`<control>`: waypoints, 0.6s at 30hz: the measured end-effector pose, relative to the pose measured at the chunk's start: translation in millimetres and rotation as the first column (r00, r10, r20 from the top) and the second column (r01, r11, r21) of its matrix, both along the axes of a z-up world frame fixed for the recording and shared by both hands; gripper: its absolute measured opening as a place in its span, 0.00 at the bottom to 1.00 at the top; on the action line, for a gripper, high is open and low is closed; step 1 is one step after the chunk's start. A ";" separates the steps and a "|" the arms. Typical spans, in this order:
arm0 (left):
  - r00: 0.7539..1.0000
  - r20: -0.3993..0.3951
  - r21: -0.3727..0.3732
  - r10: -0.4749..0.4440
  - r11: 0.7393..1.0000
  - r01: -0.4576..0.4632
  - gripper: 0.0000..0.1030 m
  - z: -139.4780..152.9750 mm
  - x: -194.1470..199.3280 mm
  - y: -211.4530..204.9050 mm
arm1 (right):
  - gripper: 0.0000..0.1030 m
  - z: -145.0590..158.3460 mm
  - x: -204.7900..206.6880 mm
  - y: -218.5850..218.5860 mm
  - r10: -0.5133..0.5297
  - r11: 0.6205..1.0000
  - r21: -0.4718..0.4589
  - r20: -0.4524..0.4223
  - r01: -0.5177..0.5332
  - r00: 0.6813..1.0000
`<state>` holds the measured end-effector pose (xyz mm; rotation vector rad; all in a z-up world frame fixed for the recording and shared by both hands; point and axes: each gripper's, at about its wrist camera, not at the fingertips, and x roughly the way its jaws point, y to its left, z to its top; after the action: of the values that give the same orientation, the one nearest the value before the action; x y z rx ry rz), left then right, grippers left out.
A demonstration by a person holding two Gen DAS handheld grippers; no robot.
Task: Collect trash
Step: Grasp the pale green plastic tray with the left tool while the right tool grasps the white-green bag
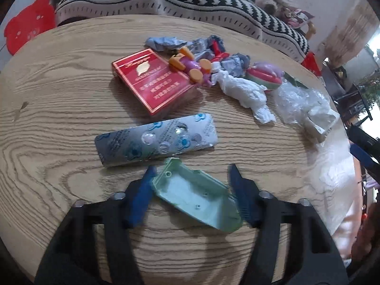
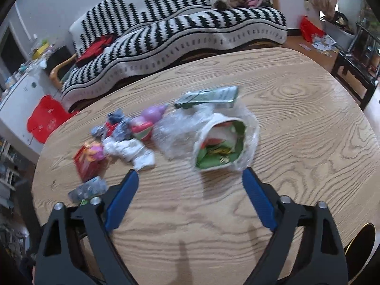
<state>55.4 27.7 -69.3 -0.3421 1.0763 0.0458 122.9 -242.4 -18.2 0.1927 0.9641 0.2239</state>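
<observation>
My left gripper [image 1: 192,173] is shut on a pale green plastic shell [image 1: 197,199], held between both blue fingers just above the wooden table [image 1: 47,118]. Beyond it lie a silver blister pack [image 1: 154,140], a red cigarette box [image 1: 152,83], a purple and orange toy [image 1: 192,67], crumpled white tissue [image 1: 244,92] and grey wrappers [image 1: 166,41]. My right gripper [image 2: 190,173] is open and empty, just in front of a clear plastic bag [image 2: 213,133] that lies on its side with green and red scraps inside. The tissue [image 2: 128,150] and red box [image 2: 86,166] lie to its left.
A green packet [image 2: 209,96] lies behind the bag. A pink and green round toy [image 2: 142,129] sits beside the wrappers. A sofa with a black and white blanket [image 2: 178,28] runs behind the table. A dark chair [image 2: 356,64] stands at the right.
</observation>
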 end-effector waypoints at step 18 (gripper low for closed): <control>0.990 0.103 0.015 -0.095 0.995 0.094 0.57 40.3 -8.5 -20.8 | 0.13 0.7 13.5 5.2 -0.002 0.999 0.034 0.040 0.001 0.999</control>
<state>46.9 6.9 -29.0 -0.2814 0.9877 -0.0504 136.3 -237.3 -17.5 0.2191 0.9211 0.2418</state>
